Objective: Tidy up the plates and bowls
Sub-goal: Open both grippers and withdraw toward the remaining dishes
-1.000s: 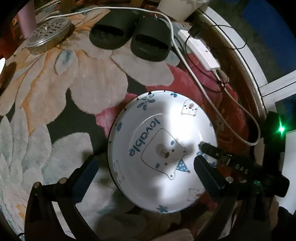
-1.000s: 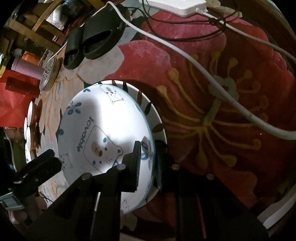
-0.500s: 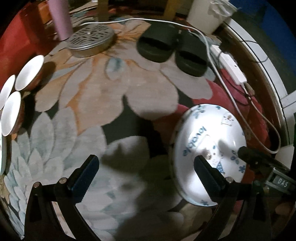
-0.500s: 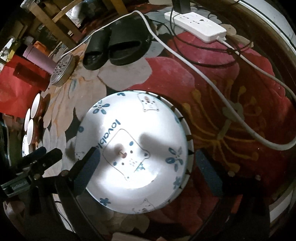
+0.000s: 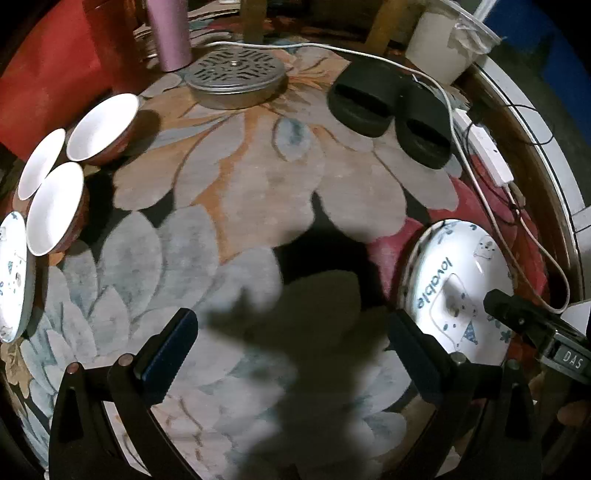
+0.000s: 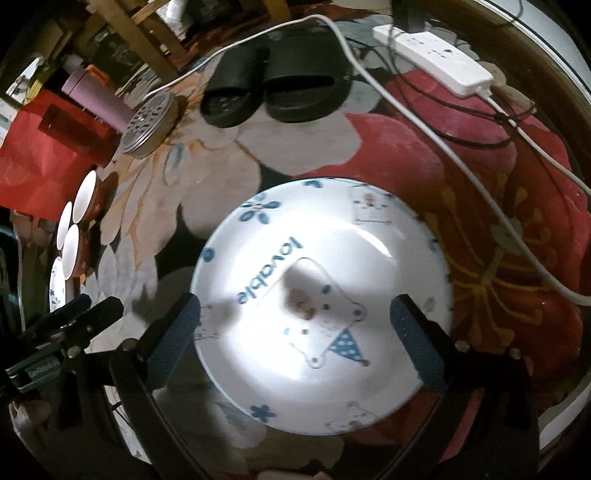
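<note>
A white plate with a blue bear and "lovable" print [image 6: 321, 295] lies on the flowered rug, seemingly on top of another plate. My right gripper [image 6: 295, 332] is open and hovers just above it, one finger on each side. The plate also shows at the right of the left wrist view [image 5: 458, 288]. My left gripper [image 5: 291, 354] is open and empty over the rug, left of the plate. Three white bowls with brown outsides [image 5: 74, 173] sit at the far left, with another printed plate [image 5: 11, 277] beside them.
Black slippers [image 5: 391, 110], a perforated metal lid [image 5: 234, 77], a pink cup [image 5: 170, 33] and a white bucket [image 5: 447, 40] stand at the back. A white power strip [image 6: 432, 59] and cables [image 6: 517, 147] lie at the right near the rug's edge.
My right gripper has opened, let go of the plate and pulled back above it. My left gripper has swung left, away from the plate, bringing the bowls into view.
</note>
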Action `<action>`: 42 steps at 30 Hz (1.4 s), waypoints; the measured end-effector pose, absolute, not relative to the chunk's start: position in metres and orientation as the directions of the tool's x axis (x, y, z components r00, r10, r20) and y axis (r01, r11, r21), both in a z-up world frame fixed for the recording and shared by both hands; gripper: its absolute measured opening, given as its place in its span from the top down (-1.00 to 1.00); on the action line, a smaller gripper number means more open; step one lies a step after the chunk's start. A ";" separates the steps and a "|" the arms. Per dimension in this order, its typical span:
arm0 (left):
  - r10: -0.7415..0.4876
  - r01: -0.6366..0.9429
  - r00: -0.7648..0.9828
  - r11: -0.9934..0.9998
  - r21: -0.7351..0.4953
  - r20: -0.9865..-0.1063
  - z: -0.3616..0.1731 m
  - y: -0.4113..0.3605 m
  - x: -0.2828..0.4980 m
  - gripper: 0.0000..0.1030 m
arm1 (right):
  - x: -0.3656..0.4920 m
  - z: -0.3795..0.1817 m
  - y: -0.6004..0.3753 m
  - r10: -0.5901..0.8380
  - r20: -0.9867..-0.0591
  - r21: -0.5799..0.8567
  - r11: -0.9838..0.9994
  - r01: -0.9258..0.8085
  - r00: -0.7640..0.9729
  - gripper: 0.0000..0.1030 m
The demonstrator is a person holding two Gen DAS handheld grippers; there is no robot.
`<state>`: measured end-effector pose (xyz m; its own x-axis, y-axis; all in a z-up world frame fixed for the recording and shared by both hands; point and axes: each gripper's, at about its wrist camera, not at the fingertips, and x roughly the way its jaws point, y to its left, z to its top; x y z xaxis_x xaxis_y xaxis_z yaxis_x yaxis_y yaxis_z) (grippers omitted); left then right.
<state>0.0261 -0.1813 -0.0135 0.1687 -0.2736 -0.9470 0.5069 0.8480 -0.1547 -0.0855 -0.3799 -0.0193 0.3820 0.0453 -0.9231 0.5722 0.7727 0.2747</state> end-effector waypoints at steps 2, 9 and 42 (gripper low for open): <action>-0.270 0.501 0.174 0.852 -0.151 -0.947 -0.013 -0.174 0.029 -0.99 | -0.080 -0.019 -0.374 0.050 -0.922 0.275 0.781 0.560 0.383 -1.00; -0.253 0.463 0.195 0.875 -0.138 -0.948 -0.013 -0.144 0.041 -0.99 | -0.061 -0.017 -0.353 0.063 -0.919 0.278 0.803 0.527 0.389 -1.00; -0.154 0.293 0.282 0.954 -0.068 -0.947 -0.006 -0.011 0.083 -0.99 | 0.016 -0.017 -0.241 0.161 -0.914 0.293 0.897 0.331 0.373 -1.00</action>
<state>0.0826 -0.0110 -0.0061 0.2820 -0.1536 -0.9470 0.2929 0.9538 -0.0675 0.0158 -0.2408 -0.0172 0.3729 0.1606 -0.9138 0.3309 0.8971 0.2927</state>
